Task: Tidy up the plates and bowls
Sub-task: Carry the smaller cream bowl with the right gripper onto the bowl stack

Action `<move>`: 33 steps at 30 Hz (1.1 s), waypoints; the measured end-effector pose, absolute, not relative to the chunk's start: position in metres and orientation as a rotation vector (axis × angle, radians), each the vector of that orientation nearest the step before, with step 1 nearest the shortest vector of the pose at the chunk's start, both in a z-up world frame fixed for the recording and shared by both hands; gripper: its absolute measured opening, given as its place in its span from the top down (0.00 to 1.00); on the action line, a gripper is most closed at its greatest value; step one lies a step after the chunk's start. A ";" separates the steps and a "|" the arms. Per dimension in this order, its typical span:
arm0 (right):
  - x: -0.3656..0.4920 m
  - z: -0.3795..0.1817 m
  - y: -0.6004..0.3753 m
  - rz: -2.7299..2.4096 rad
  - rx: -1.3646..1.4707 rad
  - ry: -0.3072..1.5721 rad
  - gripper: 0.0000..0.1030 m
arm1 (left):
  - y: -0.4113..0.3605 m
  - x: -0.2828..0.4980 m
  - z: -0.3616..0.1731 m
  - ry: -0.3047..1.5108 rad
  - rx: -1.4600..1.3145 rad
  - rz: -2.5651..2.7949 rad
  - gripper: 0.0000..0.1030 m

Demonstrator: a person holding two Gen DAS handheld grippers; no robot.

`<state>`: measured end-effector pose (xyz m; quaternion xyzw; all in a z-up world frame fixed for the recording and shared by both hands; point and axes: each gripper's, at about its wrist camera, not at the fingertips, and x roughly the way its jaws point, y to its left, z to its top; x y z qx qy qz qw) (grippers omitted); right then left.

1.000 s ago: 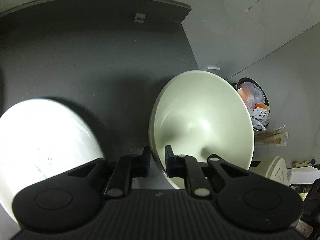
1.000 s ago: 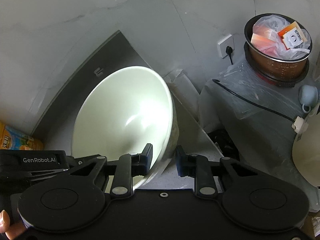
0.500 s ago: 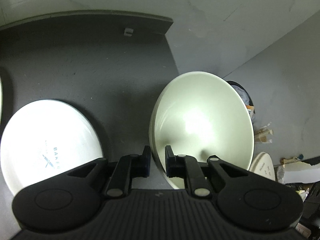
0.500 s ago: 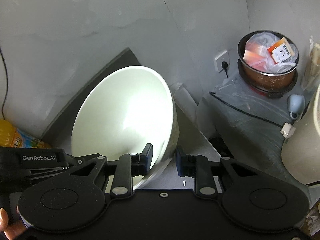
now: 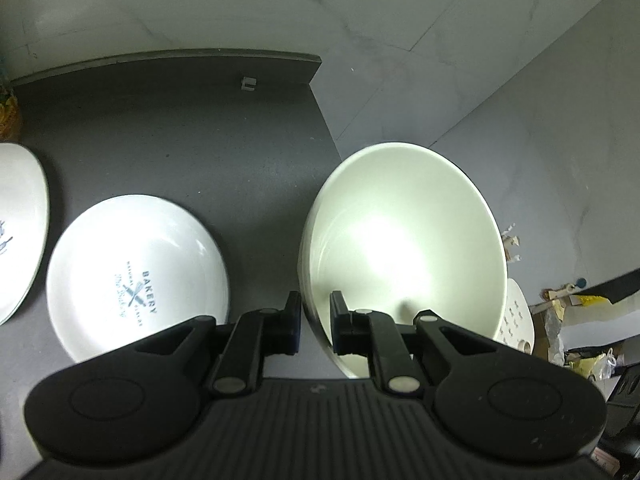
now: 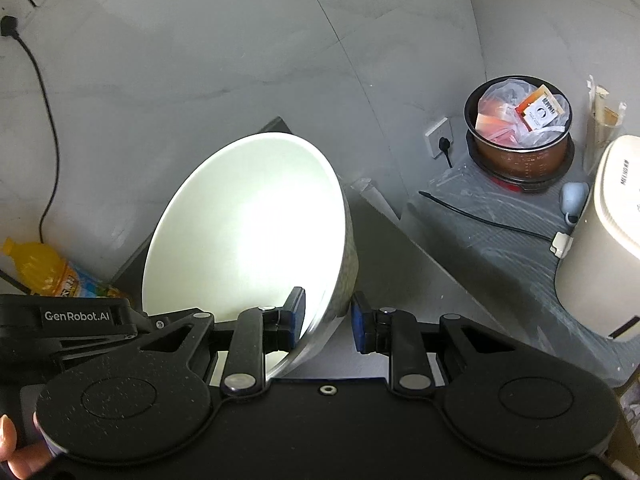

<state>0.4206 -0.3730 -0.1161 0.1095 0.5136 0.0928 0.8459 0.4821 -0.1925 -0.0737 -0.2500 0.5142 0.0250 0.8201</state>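
A pale bowl (image 5: 400, 240) is held tilted beyond the right edge of a dark counter (image 5: 180, 128), its rim pinched by both the left gripper (image 5: 315, 322) and the right gripper (image 6: 327, 322). Left of the bowl, two plates (image 5: 136, 276) lie on the counter.

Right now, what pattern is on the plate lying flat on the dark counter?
White plate with a dark blue BAKERY logo over crossed utensils; clearest in the left wrist view.
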 end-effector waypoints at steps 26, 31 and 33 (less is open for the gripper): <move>0.325 -0.092 -0.341 0.212 0.221 1.064 0.76 | -0.159 0.380 -0.039 1.045 -0.488 -0.028 0.87; 0.310 -0.097 -0.334 0.231 0.199 1.094 0.76 | -0.153 0.362 -0.049 1.057 -0.492 -0.021 0.87; 0.306 -0.099 -0.333 0.234 0.197 1.111 0.76 | -0.151 0.357 -0.055 1.072 -0.502 -0.017 0.87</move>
